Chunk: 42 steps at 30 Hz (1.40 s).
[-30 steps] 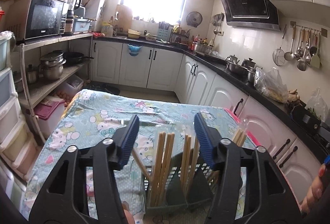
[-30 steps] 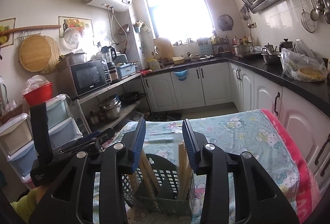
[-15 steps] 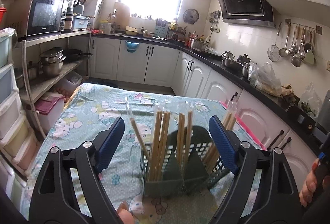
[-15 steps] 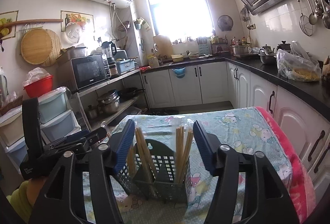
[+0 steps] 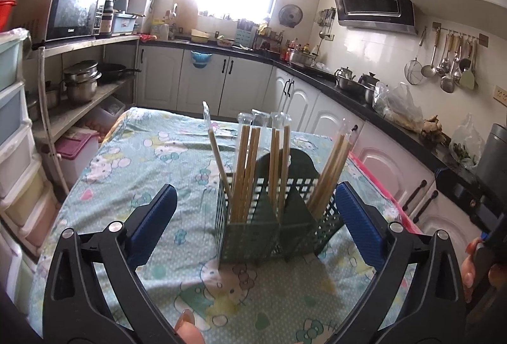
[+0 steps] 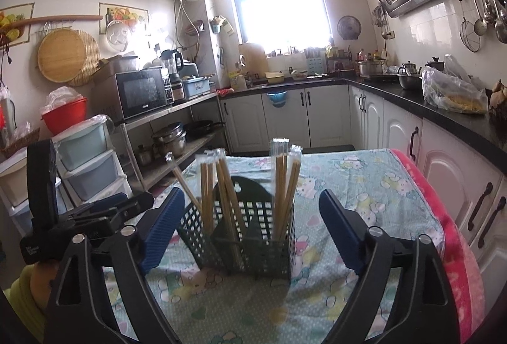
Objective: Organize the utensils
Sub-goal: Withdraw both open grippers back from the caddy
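A dark green slotted utensil basket (image 5: 275,226) (image 6: 253,236) stands upright on the cartoon-print tablecloth (image 5: 142,160) (image 6: 364,185). Several pairs of wooden chopsticks (image 5: 247,166) (image 6: 282,185) in clear sleeves stand in its compartments, some leaning outward. My left gripper (image 5: 256,188) faces the basket with its jaws opening wide. The blue pads (image 5: 155,217) touch nothing, and the basket sits just beyond the tips. My right gripper (image 6: 252,193) is also opening, and its pads (image 6: 339,226) are clear of the basket. The left gripper (image 6: 95,217) shows at the left of the right wrist view.
A metal shelf rack with pots and a microwave (image 5: 73,11) stands left of the table, with plastic drawers (image 6: 85,160) nearer. White cabinets under a black counter (image 5: 332,84) run along the back and right. A pink blanket edge (image 6: 443,217) lines the table's right side.
Both grippers' jaws have spread wide and drawn back from the basket. The chopsticks, close between the pads before, now stand free in the basket.
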Motion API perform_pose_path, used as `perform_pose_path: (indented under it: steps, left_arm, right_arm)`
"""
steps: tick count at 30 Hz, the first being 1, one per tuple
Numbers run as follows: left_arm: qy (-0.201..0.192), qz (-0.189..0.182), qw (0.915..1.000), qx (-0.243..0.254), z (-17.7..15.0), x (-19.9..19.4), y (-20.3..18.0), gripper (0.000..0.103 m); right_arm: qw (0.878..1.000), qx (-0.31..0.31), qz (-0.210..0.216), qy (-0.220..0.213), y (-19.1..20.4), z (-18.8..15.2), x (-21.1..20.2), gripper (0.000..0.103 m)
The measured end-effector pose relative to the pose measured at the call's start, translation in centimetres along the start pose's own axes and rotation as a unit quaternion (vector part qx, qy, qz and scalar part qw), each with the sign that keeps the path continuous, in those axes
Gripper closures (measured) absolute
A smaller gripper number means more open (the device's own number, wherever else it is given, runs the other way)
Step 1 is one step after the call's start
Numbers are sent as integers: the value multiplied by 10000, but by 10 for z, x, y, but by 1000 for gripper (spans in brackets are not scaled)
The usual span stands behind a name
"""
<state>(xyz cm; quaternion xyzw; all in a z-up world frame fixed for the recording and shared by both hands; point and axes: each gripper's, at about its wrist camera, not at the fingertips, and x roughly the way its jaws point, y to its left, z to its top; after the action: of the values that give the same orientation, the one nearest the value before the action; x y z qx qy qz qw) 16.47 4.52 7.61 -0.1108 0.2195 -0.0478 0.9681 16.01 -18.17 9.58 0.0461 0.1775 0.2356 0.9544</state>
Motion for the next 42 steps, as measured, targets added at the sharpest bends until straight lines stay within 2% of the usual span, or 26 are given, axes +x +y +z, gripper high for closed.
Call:
perform_pose_path:
  steps: [10, 21, 30, 36, 42]
  left_arm:
    - [151, 19, 9999, -48, -25, -13, 4, 11]
    - [267, 77, 9996, -106, -52, -23, 7, 11]
    - [154, 36, 9998, -130, -76, -28, 3, 11]
    - [41, 66, 9999, -135, -92, -30, -4, 11]
    - [49, 147, 9999, -38, -107, -27, -10, 11]
  right_arm:
    - [9996, -50, 78, 251, 7, -26, -9, 9]
    - [9991, -8, 38, 433, 8, -55, -14, 8]
    - [9985, 119, -133, 512, 1, -81, -15, 7]
    - [9987, 62, -301, 417, -2, -96, -19, 7]
    - [9987, 14, -500, 74, -4, -105, -29, 7]
